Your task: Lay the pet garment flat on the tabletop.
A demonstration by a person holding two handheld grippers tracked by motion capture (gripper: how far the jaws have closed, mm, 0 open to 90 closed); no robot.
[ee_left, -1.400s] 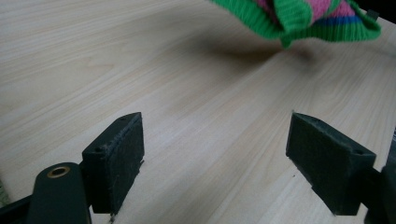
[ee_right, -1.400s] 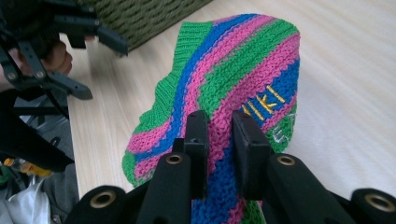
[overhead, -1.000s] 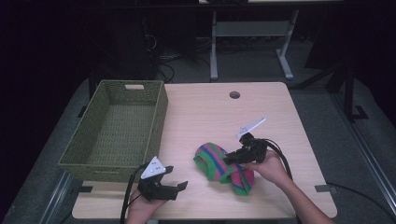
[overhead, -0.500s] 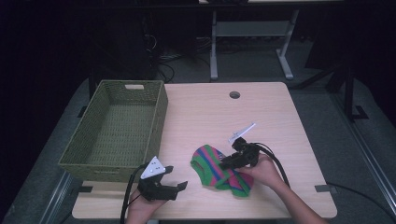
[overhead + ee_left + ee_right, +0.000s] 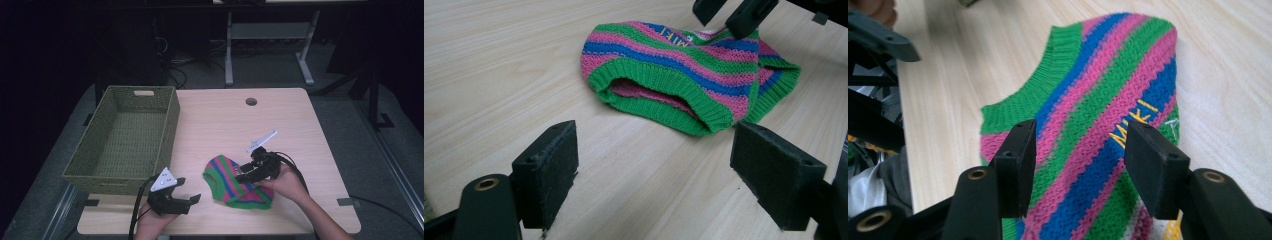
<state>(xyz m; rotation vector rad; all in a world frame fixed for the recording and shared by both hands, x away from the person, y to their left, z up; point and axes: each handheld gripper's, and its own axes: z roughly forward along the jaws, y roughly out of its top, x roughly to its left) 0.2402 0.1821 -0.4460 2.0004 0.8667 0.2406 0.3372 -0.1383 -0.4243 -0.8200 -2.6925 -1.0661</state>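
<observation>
A small knit garment (image 5: pixel 227 181) striped green, pink and blue lies on the wooden table (image 5: pixel 225 125), near its front edge. My right gripper (image 5: pixel 246 176) hovers over the garment's right part. Its jaws have just been opening and now stand apart above the fabric (image 5: pixel 1098 95), with yellow lettering between them, and the pads (image 5: pixel 1020 150) are not pressing on it. My left gripper (image 5: pixel 188 192) rests at the front left, wide open and with nothing between its jaws (image 5: pixel 654 150). The garment's ribbed hem (image 5: pixel 659 95) lies just beyond the left gripper's jaws. The right gripper's jaw tips (image 5: pixel 734 10) show above the garment.
A green woven basket (image 5: pixel 170 125) stands at the table's left, with nothing visible inside. A round cable hole (image 5: pixel 251 101) sits near the far edge. Bare tabletop lies between the basket and the garment. Desk legs and cables stand on the floor behind the table.
The right gripper's jaws have parted and the hand has dipped slightly toward the table. The knit garment has settled flatter and spread leftward. The left gripper has stayed put.
</observation>
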